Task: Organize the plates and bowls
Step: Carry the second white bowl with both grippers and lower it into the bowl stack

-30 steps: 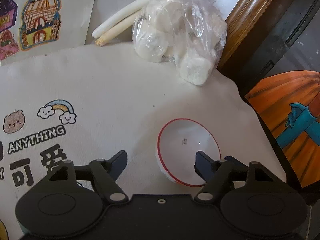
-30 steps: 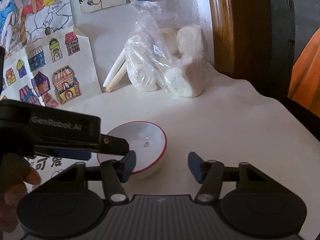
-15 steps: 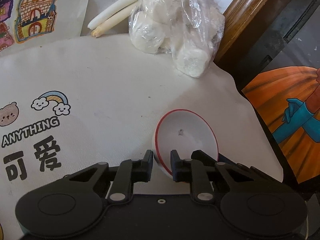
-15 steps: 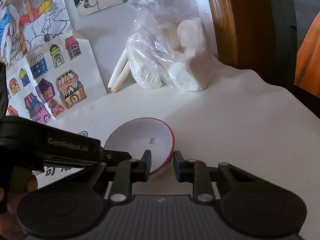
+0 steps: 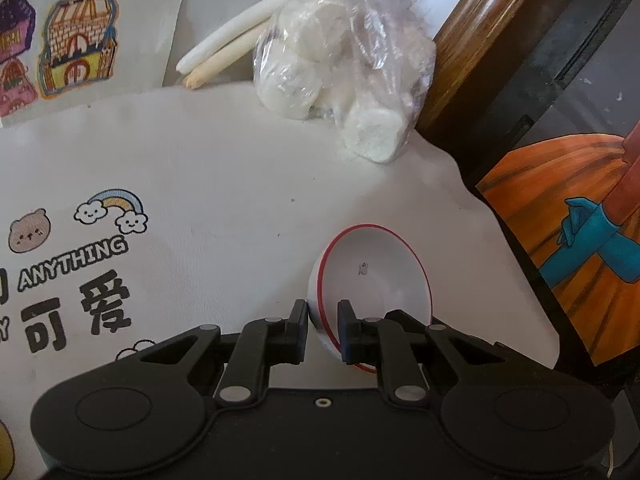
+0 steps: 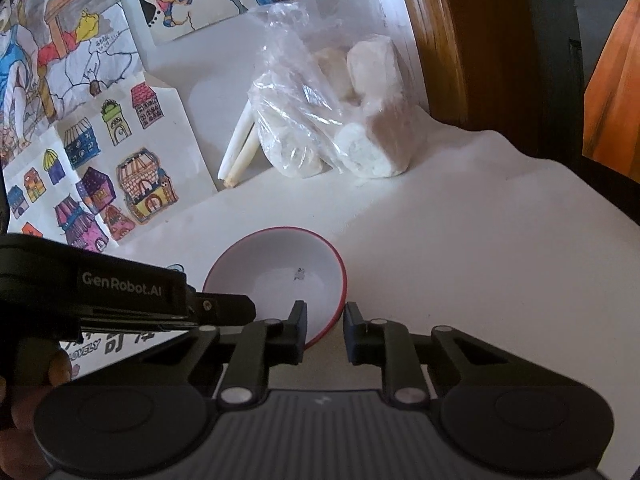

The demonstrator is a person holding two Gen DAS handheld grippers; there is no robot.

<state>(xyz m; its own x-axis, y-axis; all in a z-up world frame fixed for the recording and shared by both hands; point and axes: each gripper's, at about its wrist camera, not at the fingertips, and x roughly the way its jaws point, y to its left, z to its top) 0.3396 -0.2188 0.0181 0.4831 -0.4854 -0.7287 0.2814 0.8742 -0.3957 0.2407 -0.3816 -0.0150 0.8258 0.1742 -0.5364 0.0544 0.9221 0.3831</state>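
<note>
A small white bowl with a red rim (image 5: 376,276) sits near the right edge of the white table cloth (image 5: 224,184). My left gripper (image 5: 323,322) is shut on the bowl's left rim, one finger outside, one inside. In the right wrist view the same bowl (image 6: 280,276) is held at its right rim by my right gripper (image 6: 325,320), shut on it. The left gripper's body (image 6: 120,292) reaches in from the left there.
A clear plastic bag of white buns (image 5: 344,80) and two white sticks (image 5: 228,56) lie at the back by a wooden post (image 5: 472,40). Children's drawings (image 6: 92,152) hang on the wall. The table edge drops off at the right (image 5: 516,264).
Both grippers went from wide open around the bowl to shut on its rim, left gripper on the left side, right gripper on the right side. The bowl now sits slightly tilted.
</note>
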